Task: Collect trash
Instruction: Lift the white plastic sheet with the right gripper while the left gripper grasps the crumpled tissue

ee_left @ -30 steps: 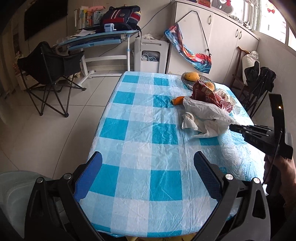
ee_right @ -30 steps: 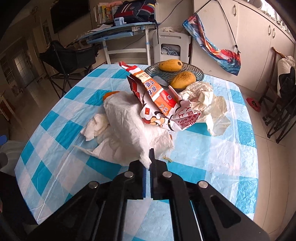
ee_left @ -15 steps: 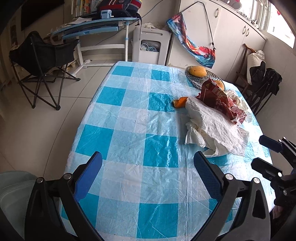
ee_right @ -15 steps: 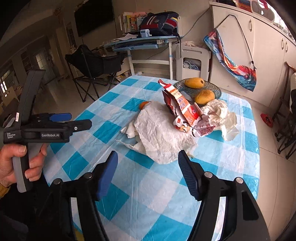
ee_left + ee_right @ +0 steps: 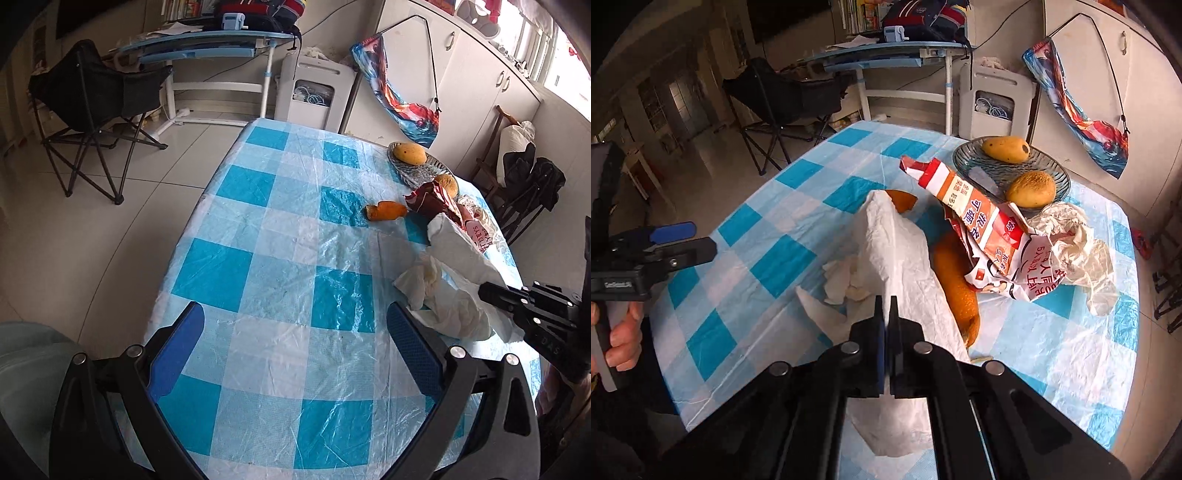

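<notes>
My right gripper (image 5: pixel 888 302) is shut on the edge of a white plastic bag (image 5: pixel 897 243), which is pulled up off the checked tablecloth (image 5: pixel 783 258). Under the raised bag lies an orange peel (image 5: pixel 956 280); a second peel (image 5: pixel 386 210) sits farther back. A red and orange snack wrapper (image 5: pixel 975 218), crumpled white paper (image 5: pixel 1071 236) and a tissue (image 5: pixel 842 280) lie around the bag. My left gripper (image 5: pixel 293 317) hangs open over bare cloth, left of the pile, with nothing between its blue pads. In the left wrist view the right gripper (image 5: pixel 487 291) is at the bag (image 5: pixel 461 258).
A glass dish (image 5: pixel 1052 162) with two mangoes stands behind the trash. A pale green round container (image 5: pixel 29 354) sits below the table's near left corner. A black folding chair (image 5: pixel 92 96), a blue desk (image 5: pixel 207 44) and white cabinets (image 5: pixel 480 92) line the room.
The right gripper opened, then shut on the white bag and lifted its edge, uncovering an orange peel. The left gripper, still open, came lower and closer to the table.
</notes>
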`<action>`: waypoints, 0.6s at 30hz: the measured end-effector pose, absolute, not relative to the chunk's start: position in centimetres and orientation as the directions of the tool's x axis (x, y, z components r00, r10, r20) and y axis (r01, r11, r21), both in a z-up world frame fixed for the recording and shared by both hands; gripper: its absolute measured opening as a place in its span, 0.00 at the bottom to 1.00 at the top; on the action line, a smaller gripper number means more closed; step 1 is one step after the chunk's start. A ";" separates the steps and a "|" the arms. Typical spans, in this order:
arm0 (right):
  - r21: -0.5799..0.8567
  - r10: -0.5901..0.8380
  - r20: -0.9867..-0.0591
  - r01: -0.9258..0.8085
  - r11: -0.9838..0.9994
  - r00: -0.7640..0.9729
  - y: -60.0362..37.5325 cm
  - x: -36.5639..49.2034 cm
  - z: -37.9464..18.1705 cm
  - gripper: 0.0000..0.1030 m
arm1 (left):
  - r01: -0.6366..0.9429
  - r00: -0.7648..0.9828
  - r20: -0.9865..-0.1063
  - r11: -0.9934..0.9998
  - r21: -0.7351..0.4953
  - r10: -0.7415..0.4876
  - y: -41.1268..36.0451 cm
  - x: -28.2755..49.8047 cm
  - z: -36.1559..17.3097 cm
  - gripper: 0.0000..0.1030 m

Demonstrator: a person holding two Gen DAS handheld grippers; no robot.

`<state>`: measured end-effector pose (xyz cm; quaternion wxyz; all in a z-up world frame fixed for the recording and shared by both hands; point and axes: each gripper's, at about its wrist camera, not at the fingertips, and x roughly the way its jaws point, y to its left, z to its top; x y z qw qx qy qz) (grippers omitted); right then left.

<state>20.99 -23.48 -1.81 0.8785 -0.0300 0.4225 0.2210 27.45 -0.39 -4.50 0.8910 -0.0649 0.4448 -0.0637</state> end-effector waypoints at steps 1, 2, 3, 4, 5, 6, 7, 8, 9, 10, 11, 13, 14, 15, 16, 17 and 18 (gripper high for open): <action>0.147 0.381 -0.752 -0.427 0.892 0.538 -23.4 19.6 -1.2 0.02 | 0.061 0.596 -0.784 0.983 -0.171 -0.174 -0.6 27.4 -4.5 0.93; 0.160 0.397 -0.750 -0.439 0.884 0.529 -23.6 18.2 -1.0 0.02 | 0.069 0.595 -0.785 0.984 -0.166 -0.175 -0.9 27.4 -4.6 0.93; 0.169 0.407 -0.755 -0.446 0.879 0.515 -23.6 17.0 -1.0 0.02 | 0.078 0.593 -0.786 0.984 -0.158 -0.173 -1.2 27.3 -4.7 0.93; 0.167 0.401 -0.761 -0.443 0.881 0.510 -23.8 15.9 -1.3 0.02 | 0.086 0.590 -0.789 0.985 -0.150 -0.171 -1.6 27.3 -4.9 0.93; 0.160 0.383 -0.767 -0.425 0.891 0.515 -24.1 15.2 -1.7 0.02 | 0.093 0.586 -0.792 0.985 -0.144 -0.171 -1.9 27.3 -5.1 0.93; 0.165 0.367 -0.773 -0.395 0.904 0.518 -24.7 14.7 -2.3 0.02 | 0.101 0.582 -0.794 0.985 -0.141 -0.173 -2.3 27.3 -5.2 0.93; 0.185 0.357 -0.775 -0.354 0.917 0.521 -25.5 14.7 -2.5 0.02 | 0.110 0.579 -0.797 0.985 -0.135 -0.174 -2.7 27.3 -5.4 0.93; 0.193 0.349 -0.761 -0.323 0.926 0.546 -26.1 14.6 -2.3 0.02 | 0.120 0.576 -0.799 0.985 -0.127 -0.173 -3.2 27.4 -5.5 0.93; 0.195 0.330 -0.755 -0.286 0.938 0.567 -26.8 14.8 -2.2 0.02 | 0.130 0.573 -0.801 0.984 -0.118 -0.172 -3.7 27.4 -5.6 0.93; 0.195 0.308 -0.760 -0.251 0.948 0.573 -27.4 15.1 -2.4 0.02 | 0.143 0.571 -0.802 0.984 -0.110 -0.173 -4.2 27.4 -5.7 0.93; 0.204 0.298 -0.768 -0.224 0.953 0.567 -27.9 15.4 -2.7 0.02 | 0.155 0.570 -0.803 0.982 -0.104 -0.175 -4.8 27.4 -5.7 0.93; 0.210 0.283 -0.778 -0.193 0.958 0.560 -28.4 15.8 -3.1 0.03 | 0.183 0.563 -0.807 0.979 -0.088 -0.178 -5.7 27.2 -6.0 0.93; 0.204 0.280 -0.783 -0.196 0.959 0.555 -28.3 16.0 -3.3 0.10 | 0.198 0.557 -0.811 0.977 -0.080 -0.180 -6.2 27.2 -6.2 0.93; 0.197 0.281 -0.788 -0.208 0.958 0.548 -27.9 16.2 -3.5 0.20 | 0.212 0.550 -0.815 0.974 -0.075 -0.182 -6.6 27.1 -6.4 0.93; 0.176 0.271 -0.788 -0.220 0.959 0.553 -27.4 16.2 -3.6 0.50 | 0.227 0.542 -0.819 0.971 -0.075 -0.190 -6.9 26.9 -6.6 0.93; 0.147 0.258 -0.785 -0.236 0.961 0.564 -26.8 16.2 -3.6 0.64 | 0.242 0.534 -0.821 0.967 -0.078 -0.200 -7.3 26.8 -6.7 0.93; 0.126 0.257 -0.783 -0.261 0.957 0.566 -26.3 16.1 -3.6 0.64 | 0.257 0.530 -0.822 0.963 -0.080 -0.210 -7.7 26.5 -6.8 0.93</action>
